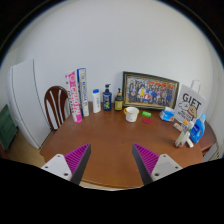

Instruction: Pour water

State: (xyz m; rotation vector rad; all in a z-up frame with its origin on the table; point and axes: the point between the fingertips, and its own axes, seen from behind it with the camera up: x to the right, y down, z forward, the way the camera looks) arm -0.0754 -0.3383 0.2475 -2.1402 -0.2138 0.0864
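My gripper [112, 160] hangs open over the near edge of a round wooden table [110, 145], nothing between its magenta-padded fingers [76, 160]. Far beyond them, along the table's back, stand a white bottle [96, 101], a dark blue bottle [107, 98] and a small dark bottle with a yellow cap [118, 100]. A white cup [131, 114] sits a little nearer, in front of a framed picture [150, 91]. All of these are well apart from the fingers.
A pink-and-white box [75, 95] stands at the back left, a wooden chair [57, 105] behind the table there. At the right are a "GIFT" sign [190, 102], a blue object [198, 130], a wooden stand [182, 135] and a small green thing [146, 114].
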